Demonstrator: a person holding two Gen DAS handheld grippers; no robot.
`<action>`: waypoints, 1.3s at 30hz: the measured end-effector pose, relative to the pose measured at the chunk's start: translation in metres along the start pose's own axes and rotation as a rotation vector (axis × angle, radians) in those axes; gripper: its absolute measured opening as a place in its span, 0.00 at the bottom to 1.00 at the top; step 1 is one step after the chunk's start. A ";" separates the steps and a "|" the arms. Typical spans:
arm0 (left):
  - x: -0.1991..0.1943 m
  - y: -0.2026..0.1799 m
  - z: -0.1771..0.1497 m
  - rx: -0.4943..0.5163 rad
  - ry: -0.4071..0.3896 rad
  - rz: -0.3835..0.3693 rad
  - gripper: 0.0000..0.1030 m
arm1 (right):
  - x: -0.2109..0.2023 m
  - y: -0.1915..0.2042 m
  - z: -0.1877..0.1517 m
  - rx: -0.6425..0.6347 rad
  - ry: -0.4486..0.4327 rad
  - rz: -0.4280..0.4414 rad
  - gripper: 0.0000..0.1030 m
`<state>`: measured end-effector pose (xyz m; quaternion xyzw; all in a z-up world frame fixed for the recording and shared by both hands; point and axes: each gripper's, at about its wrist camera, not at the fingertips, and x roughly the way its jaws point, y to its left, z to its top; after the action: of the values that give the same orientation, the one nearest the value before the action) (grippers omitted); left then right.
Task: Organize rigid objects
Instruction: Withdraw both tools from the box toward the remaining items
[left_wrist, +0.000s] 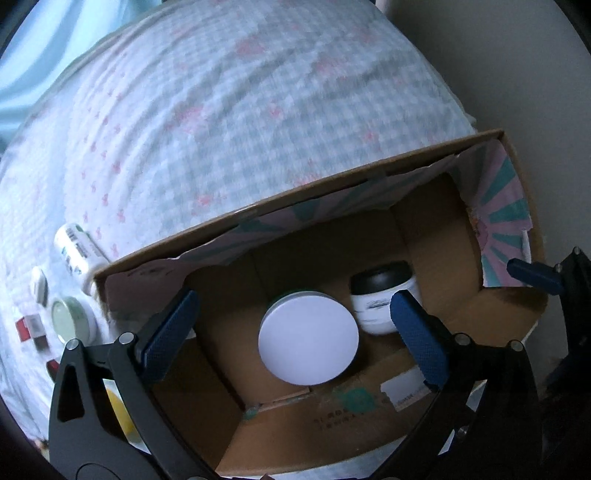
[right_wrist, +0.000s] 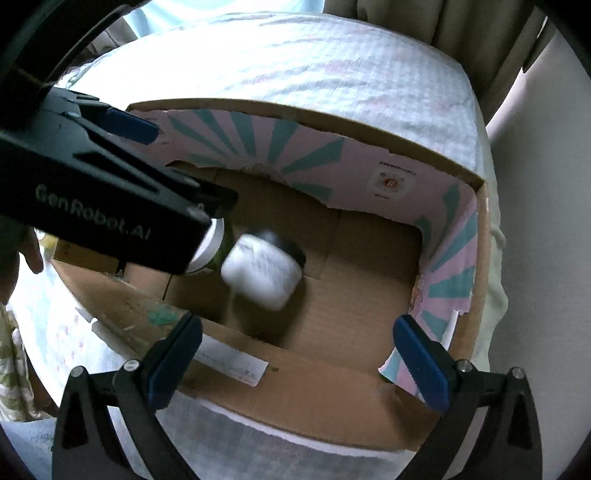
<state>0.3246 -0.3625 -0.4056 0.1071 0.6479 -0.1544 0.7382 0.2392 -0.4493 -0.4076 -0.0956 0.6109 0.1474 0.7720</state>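
Jaws on both grippers are wide open over the cardboard box (left_wrist: 369, 177), so two jars (left_wrist: 308, 338) are already inside while a tube (left_wrist: 79, 251) and small bits wait on the bed (left_wrist: 221, 110).

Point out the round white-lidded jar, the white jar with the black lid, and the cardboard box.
Round white-lidded jar (left_wrist: 308, 339), left wrist view, lid centre.
White jar with black lid (left_wrist: 384, 308), left wrist view, white body.
Cardboard box (right_wrist: 332, 391), right wrist view, near flap.
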 end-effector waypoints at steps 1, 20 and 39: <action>-0.001 0.000 0.000 0.000 -0.003 -0.001 1.00 | -0.002 0.001 0.001 0.001 -0.004 -0.002 1.00; -0.089 0.010 -0.033 -0.009 -0.122 0.013 1.00 | -0.068 0.015 -0.004 -0.036 -0.021 -0.058 1.00; -0.246 0.148 -0.196 -0.231 -0.292 0.152 1.00 | -0.174 0.089 0.014 0.023 -0.177 -0.020 1.00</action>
<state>0.1696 -0.1330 -0.1954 0.0468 0.5375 -0.0370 0.8412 0.1845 -0.3807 -0.2327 -0.0793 0.5412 0.1404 0.8253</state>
